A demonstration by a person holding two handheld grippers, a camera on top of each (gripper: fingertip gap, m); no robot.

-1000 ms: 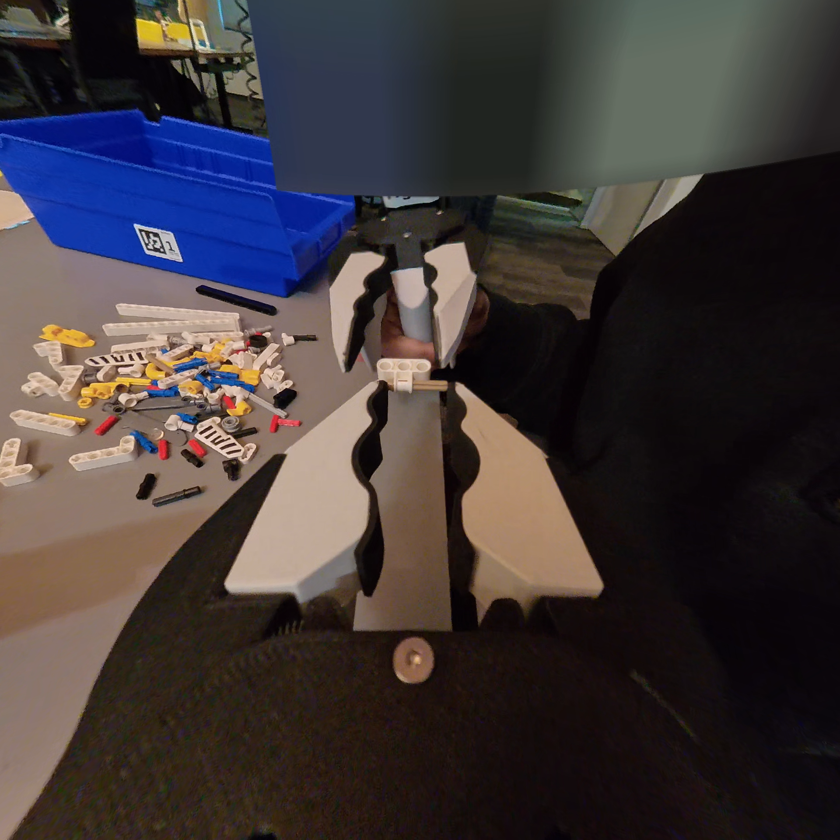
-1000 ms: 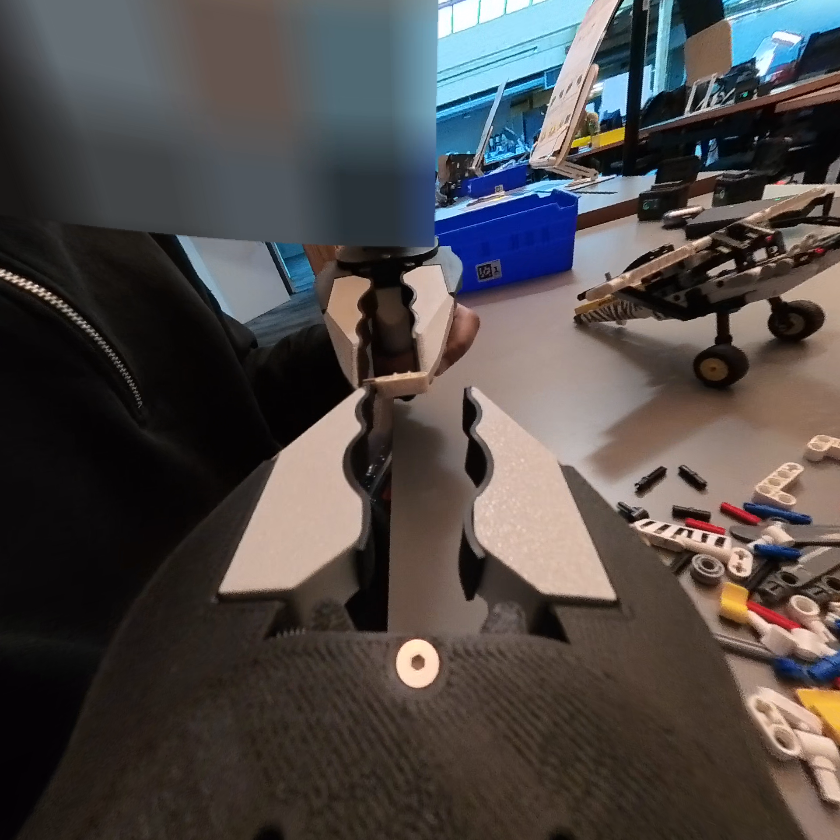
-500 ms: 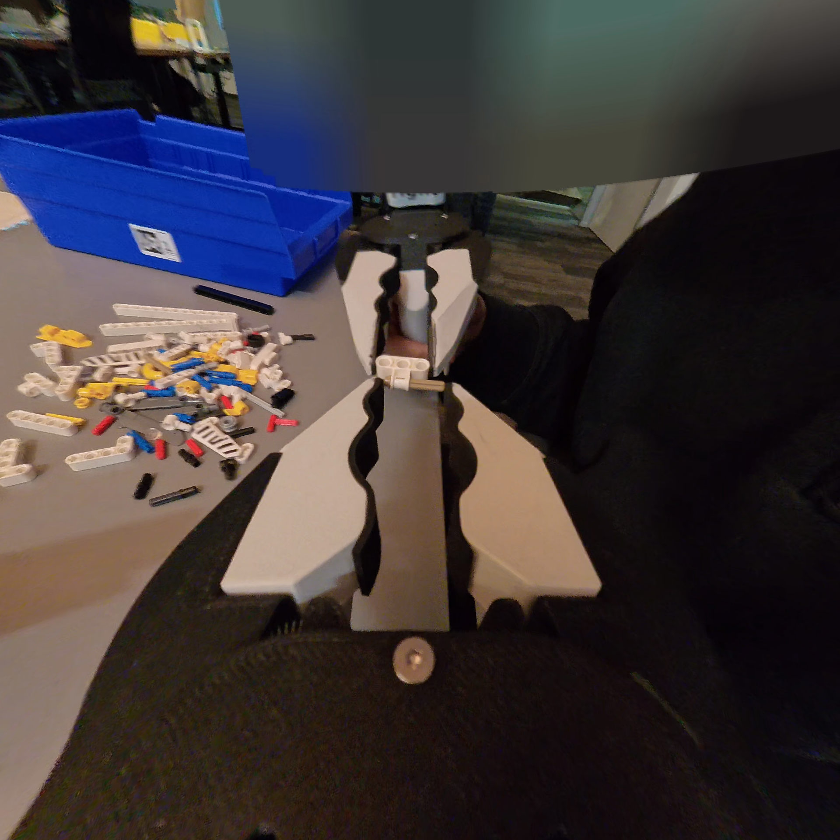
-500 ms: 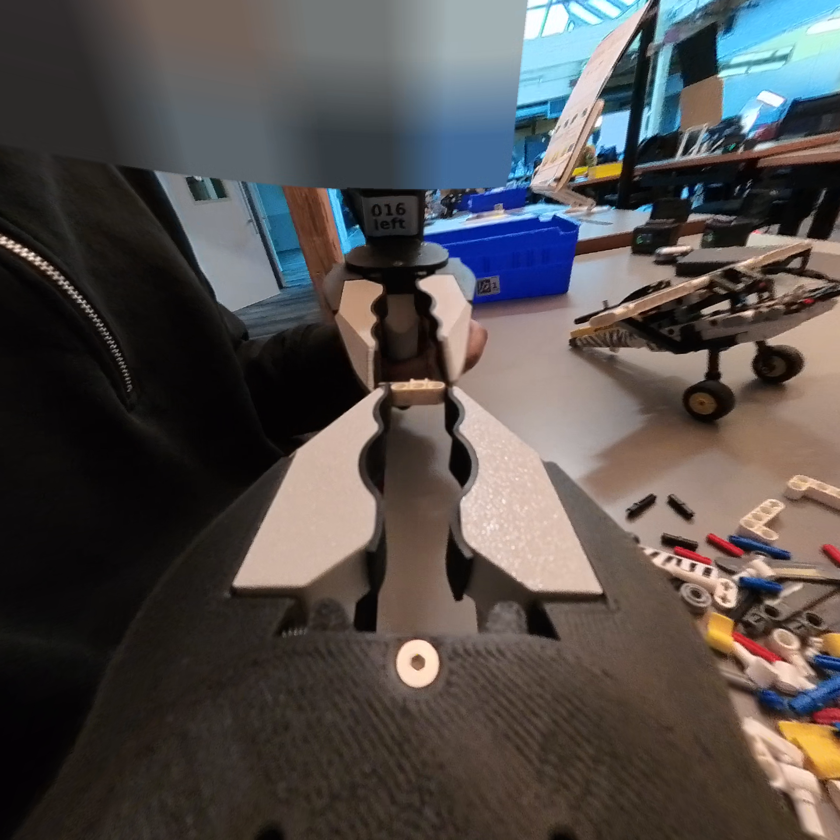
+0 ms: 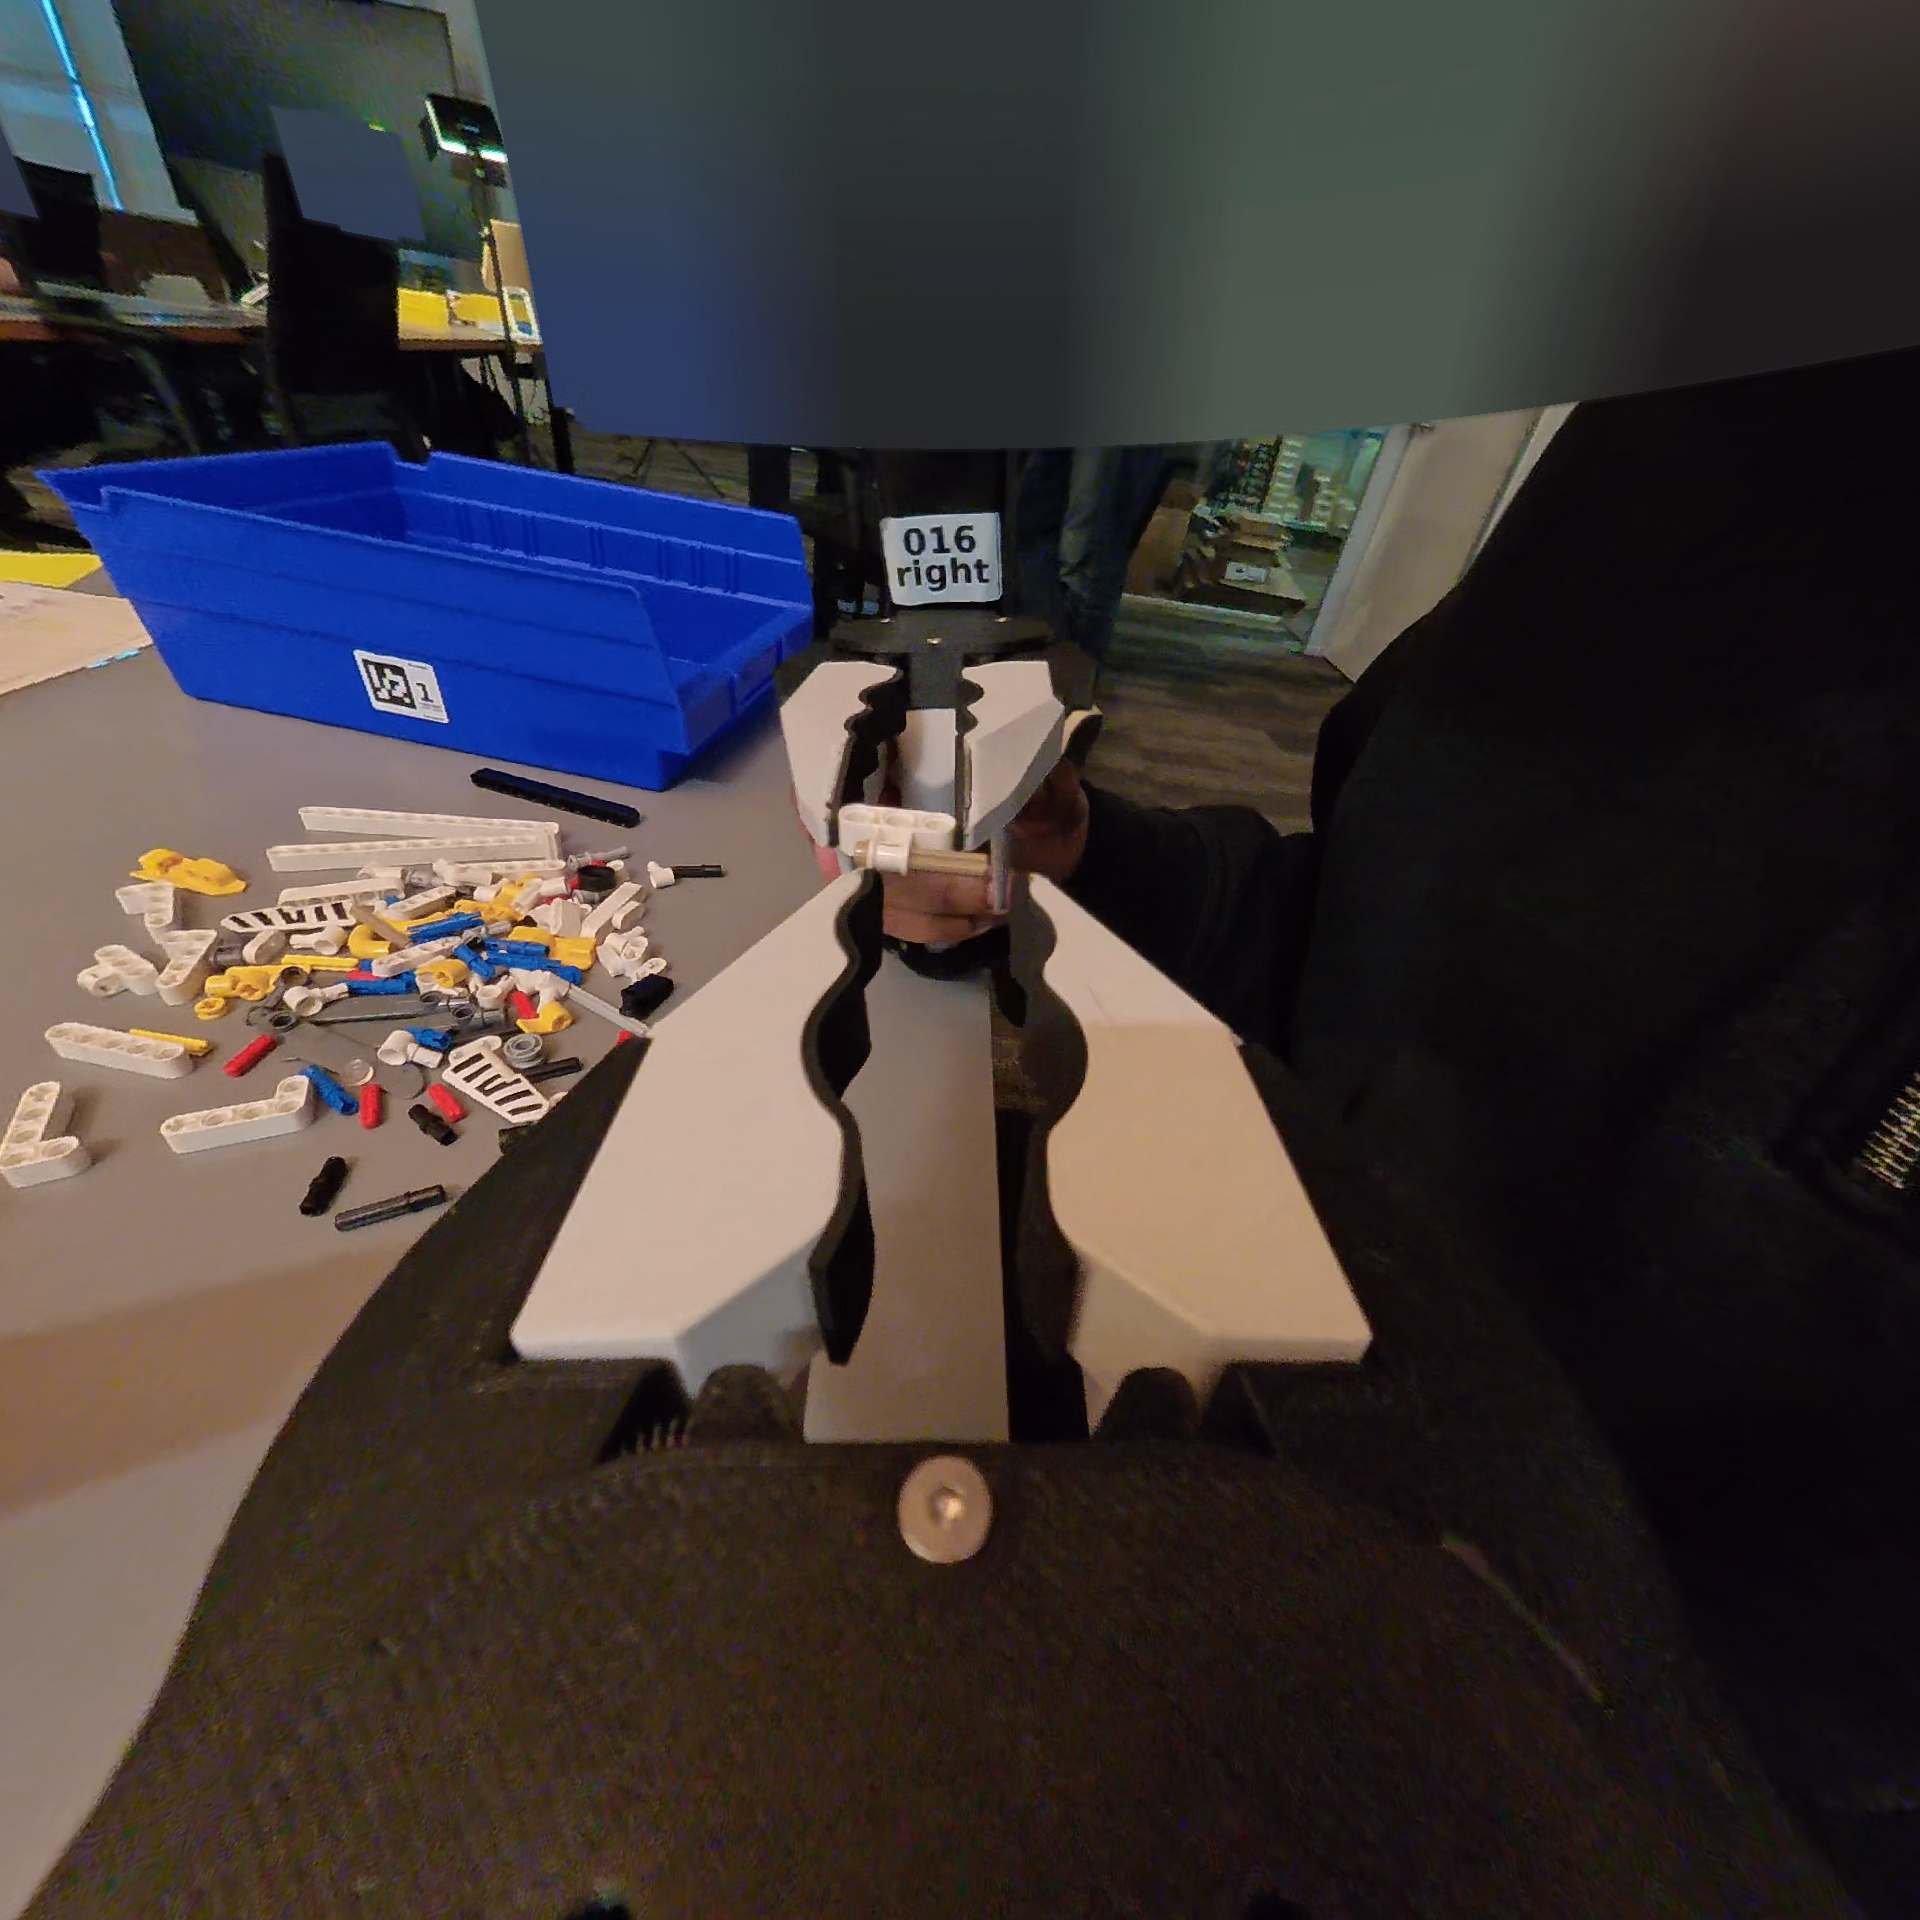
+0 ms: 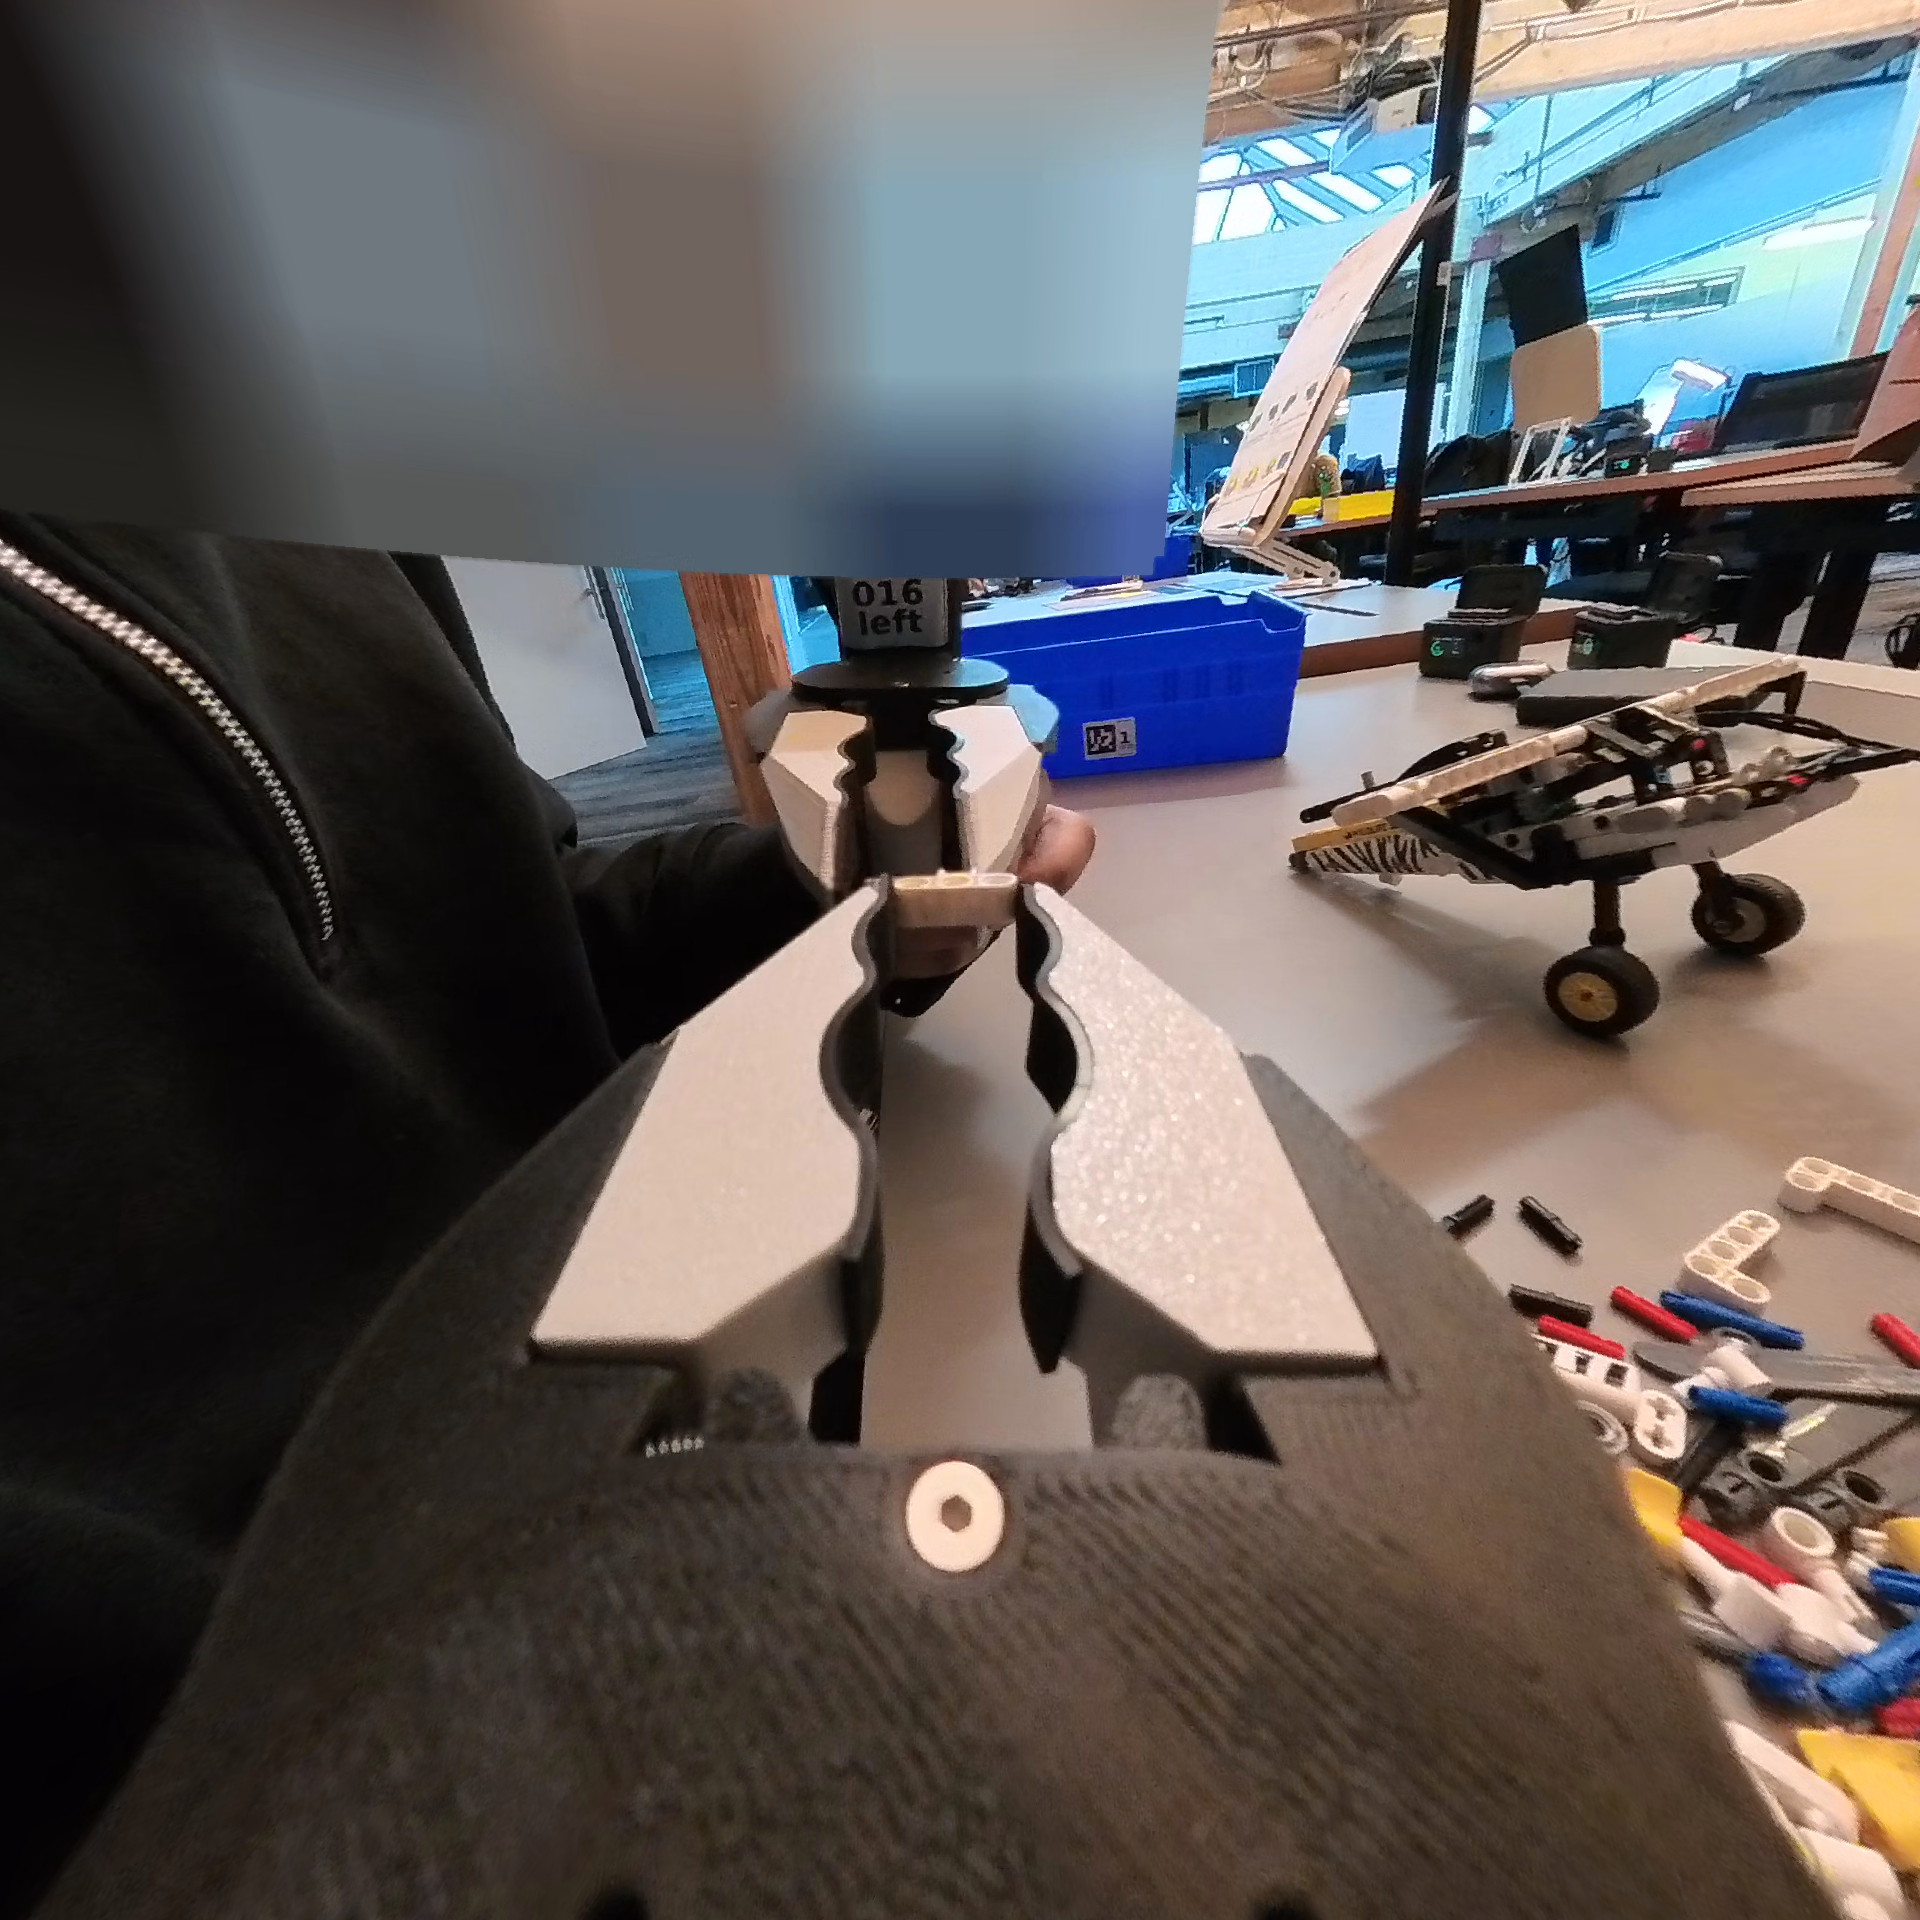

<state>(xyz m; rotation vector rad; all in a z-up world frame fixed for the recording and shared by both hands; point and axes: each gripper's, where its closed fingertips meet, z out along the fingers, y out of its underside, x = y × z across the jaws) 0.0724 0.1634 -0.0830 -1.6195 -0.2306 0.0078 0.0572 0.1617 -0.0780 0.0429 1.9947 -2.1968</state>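
Left wrist view: grey table [image 5: 156, 1299] carries a scatter of loose building pieces [image 5: 395, 977], white, yellow, blue, red and black, with a blue bin [image 5: 436, 592] behind bearing a square coded sticker [image 5: 400, 686]. A black jacket [image 5: 1610, 935] fills the right side. Right wrist view: a partly built wheeled model [image 6: 1558, 821] stands on the table.

Grippers meet tip to tip. Right gripper [image 6: 940, 904] is clamped on a short white beam [image 6: 954, 894], both pads pressing its ends. Left gripper [image 5: 930, 883] is closed on a tan axle [image 5: 945, 860] that runs through a white connector [image 5: 883, 854] just under the beam.

Each gripper carries a small printed tag; wording not recorded.
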